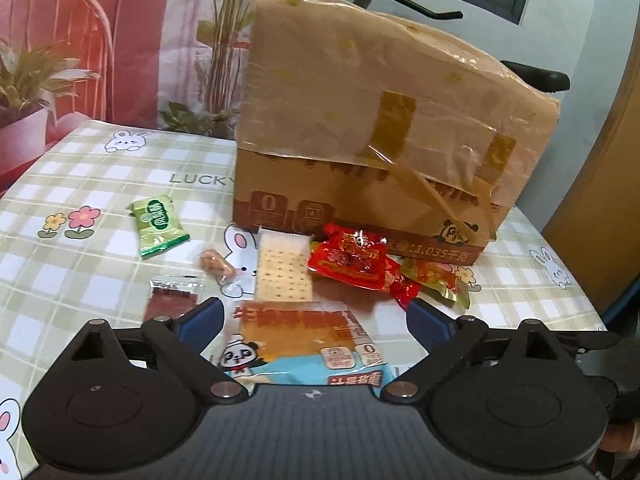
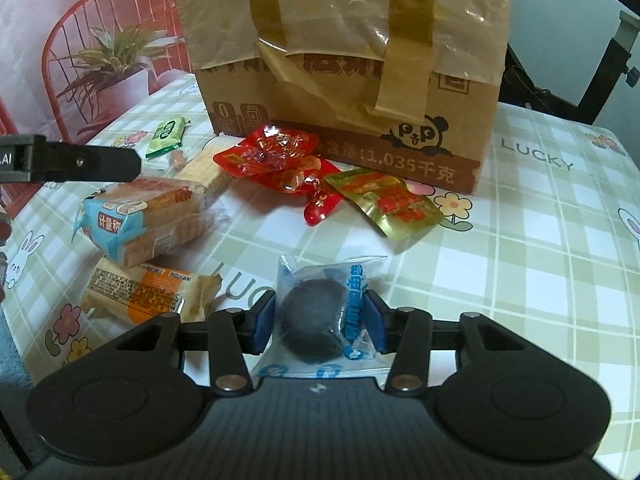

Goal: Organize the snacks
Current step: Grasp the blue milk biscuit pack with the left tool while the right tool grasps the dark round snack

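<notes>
A taped cardboard box [image 2: 344, 80] is stood on the checked tablecloth [image 2: 540, 260], snacks scattered before it. The left gripper [image 1: 314, 316] is held wide open, angled down over a bread packet [image 1: 304, 344]. A dark cookie packet [image 2: 320, 320] is clamped in the steeply tilted right gripper [image 2: 320, 322].

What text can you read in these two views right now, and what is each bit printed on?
"LUCKY": tablecloth.
"1.035千克": box front, bottom edge.
"P P": panda's eyes on the box.
"0": icon at the box's lower left.
"计量称": blue end of the bread pack; the rest is cut off.
Red packets, green packet, gold packet, cake wrapper: too blurred.
</notes>
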`<control>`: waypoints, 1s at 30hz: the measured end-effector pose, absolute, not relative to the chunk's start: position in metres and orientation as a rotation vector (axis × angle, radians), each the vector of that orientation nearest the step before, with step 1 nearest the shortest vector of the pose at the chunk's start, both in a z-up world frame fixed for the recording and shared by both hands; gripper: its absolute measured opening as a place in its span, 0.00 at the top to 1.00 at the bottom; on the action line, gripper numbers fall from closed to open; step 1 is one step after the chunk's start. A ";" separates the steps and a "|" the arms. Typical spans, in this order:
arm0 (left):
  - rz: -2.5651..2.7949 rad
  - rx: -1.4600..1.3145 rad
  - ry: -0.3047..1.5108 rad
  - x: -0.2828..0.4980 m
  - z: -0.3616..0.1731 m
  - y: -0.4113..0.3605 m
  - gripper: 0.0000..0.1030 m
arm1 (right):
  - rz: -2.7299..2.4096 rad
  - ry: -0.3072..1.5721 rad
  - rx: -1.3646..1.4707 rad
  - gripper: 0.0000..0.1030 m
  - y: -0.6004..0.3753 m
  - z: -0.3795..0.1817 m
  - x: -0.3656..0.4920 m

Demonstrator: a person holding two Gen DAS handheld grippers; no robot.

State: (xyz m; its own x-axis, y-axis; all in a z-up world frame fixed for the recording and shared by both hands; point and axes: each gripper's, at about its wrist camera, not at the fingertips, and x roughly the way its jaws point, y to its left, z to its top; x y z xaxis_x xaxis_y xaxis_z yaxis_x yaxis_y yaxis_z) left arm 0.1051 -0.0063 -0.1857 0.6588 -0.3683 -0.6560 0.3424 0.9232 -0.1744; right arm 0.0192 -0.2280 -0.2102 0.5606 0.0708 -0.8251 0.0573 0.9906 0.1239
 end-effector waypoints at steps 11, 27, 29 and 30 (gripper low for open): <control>-0.331 0.128 0.805 0.116 -0.213 -0.027 0.03 | 0.013 0.968 0.156 0.53 -0.229 -0.211 0.017; -0.307 0.127 0.764 0.109 -0.210 -0.019 0.22 | -0.002 0.959 0.168 0.53 -0.232 -0.209 0.017; -0.315 0.117 0.760 0.108 -0.208 -0.018 0.22 | -0.005 0.955 0.169 0.53 -0.232 -0.208 0.017; -0.319 0.114 0.758 0.107 -0.207 -0.017 0.23 | -0.006 0.954 0.168 0.53 -0.232 -0.207 0.017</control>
State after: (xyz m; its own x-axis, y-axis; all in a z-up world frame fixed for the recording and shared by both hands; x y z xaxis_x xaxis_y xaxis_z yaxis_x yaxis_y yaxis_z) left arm 0.1074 -0.0169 -0.2072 0.6811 -0.2427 -0.6908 0.3239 0.9460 -0.0130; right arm 0.0170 -0.2323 -0.2070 0.5796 0.0686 -0.8120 0.0797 0.9869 0.1403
